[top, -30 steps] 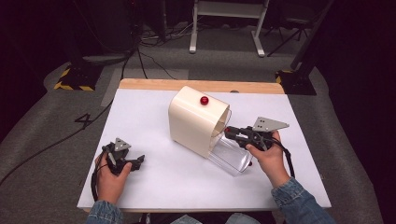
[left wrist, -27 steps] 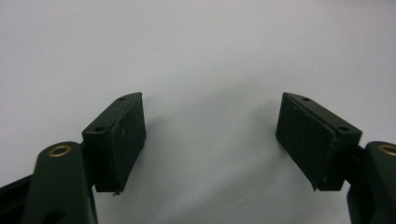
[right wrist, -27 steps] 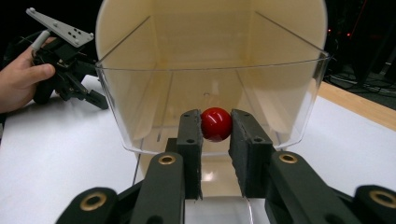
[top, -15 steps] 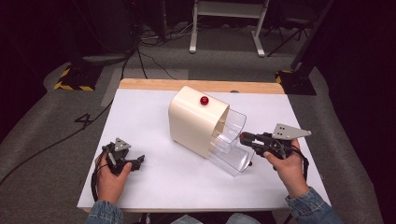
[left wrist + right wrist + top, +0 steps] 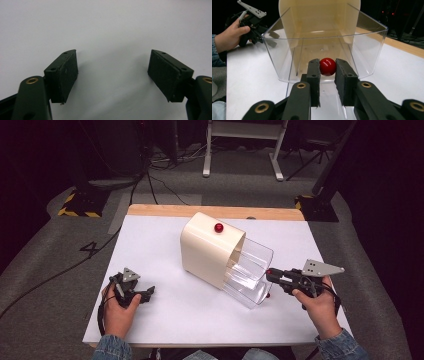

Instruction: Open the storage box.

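A cream housing (image 5: 207, 250) with a red button (image 5: 218, 227) on top stands mid-table. A clear plastic drawer (image 5: 252, 270) sticks out of its right side, and I see nothing inside it. My right gripper (image 5: 270, 274) is at the drawer's front, shut on the small red knob (image 5: 327, 66); its pads (image 5: 314, 72) press the knob from both sides. My left gripper (image 5: 147, 294) rests on the white table near the front left. It is open, and there is only bare tabletop between its pads (image 5: 66, 72).
The white table (image 5: 150, 245) has a wooden strip (image 5: 215, 211) along its far edge. Beyond it lie grey floor, cables (image 5: 160, 167) and a white stand's legs (image 5: 242, 150). In the right gripper view, the person's other hand (image 5: 230, 36) shows past the drawer.
My right gripper has moved to the right with the red knob, pulling the clear drawer further out of the cream housing. The left hand and gripper stayed put.
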Tool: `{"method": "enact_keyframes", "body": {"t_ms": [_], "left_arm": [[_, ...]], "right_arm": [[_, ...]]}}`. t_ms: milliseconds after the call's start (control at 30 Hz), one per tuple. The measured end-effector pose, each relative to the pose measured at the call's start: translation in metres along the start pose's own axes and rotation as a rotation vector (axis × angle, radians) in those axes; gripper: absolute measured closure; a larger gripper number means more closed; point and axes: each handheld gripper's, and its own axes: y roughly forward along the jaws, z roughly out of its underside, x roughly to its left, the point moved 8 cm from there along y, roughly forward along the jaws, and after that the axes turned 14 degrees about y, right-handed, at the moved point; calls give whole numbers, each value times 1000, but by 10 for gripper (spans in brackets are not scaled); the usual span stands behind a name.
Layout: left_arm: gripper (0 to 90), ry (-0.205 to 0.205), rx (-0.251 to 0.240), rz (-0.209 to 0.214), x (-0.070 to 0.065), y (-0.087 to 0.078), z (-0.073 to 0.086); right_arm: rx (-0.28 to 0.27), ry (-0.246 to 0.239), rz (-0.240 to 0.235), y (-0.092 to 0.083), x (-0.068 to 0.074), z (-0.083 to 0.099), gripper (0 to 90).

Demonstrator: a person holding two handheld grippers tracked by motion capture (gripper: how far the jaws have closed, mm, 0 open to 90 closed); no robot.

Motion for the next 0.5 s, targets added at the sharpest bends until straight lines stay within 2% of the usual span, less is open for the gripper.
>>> {"method": "enact_keyframes", "body": {"t_ms": [267,500], "left_arm": [[243,0,0,0,0,0,0],[244,-1,-1,-1,0,0,0]], "right_arm": [[25,20,0,3,-3,11,741],[62,32,25,6,-9,24,728]]}}
